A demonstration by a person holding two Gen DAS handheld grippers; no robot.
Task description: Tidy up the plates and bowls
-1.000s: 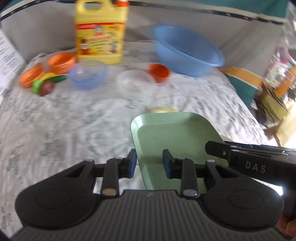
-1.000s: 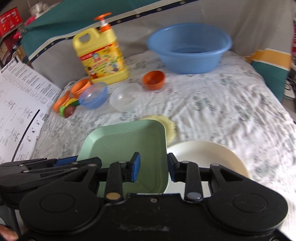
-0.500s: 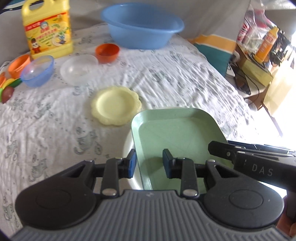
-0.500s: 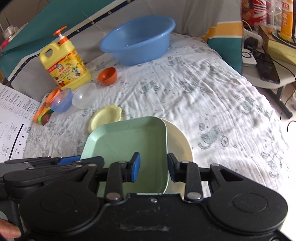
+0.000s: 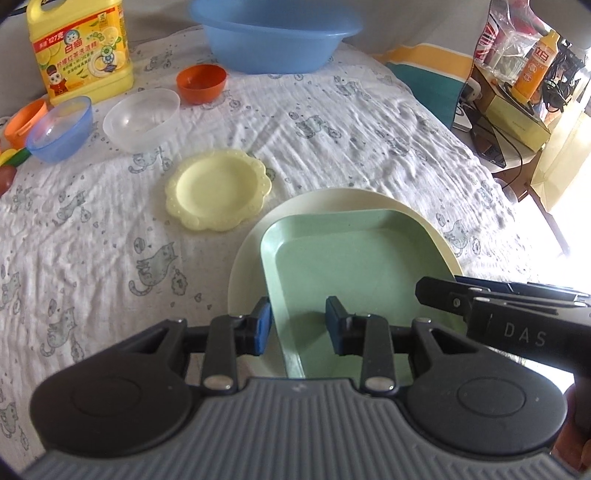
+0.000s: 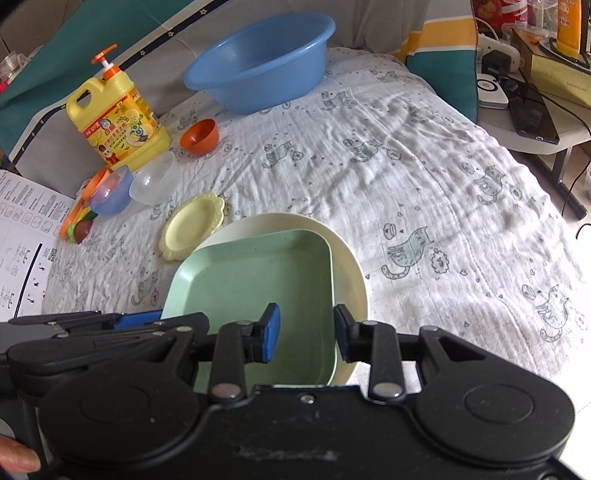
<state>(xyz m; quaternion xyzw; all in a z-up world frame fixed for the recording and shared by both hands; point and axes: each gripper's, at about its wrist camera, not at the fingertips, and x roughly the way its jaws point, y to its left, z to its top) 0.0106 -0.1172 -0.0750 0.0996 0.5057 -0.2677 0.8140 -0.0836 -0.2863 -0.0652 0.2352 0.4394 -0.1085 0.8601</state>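
A green square plate [image 5: 351, 266] [image 6: 258, 284] sits over a round cream plate [image 5: 332, 199] [image 6: 351, 266] on the cloth. My left gripper [image 5: 297, 325] closes on the green plate's left rim, one pad outside and one inside. My right gripper [image 6: 306, 334] closes on its right rim the same way. A yellow scalloped plate [image 5: 218, 190] [image 6: 192, 225] lies to the far left of them. A clear bowl [image 5: 142, 120], a blue bowl [image 5: 59, 129] and an orange bowl [image 5: 201, 83] stand further back.
A big blue basin [image 5: 273, 33] [image 6: 258, 62] and a yellow detergent jug [image 5: 81, 48] [image 6: 118, 122] stand at the back. Toy food and an orange cup [image 6: 79, 221] lie at the left. A side table with clutter [image 5: 524, 92] is beyond the right edge.
Both grippers have carried the green plate rightward and lowered it over the cream plate. The yellow plate, hidden before, now shows to the left.
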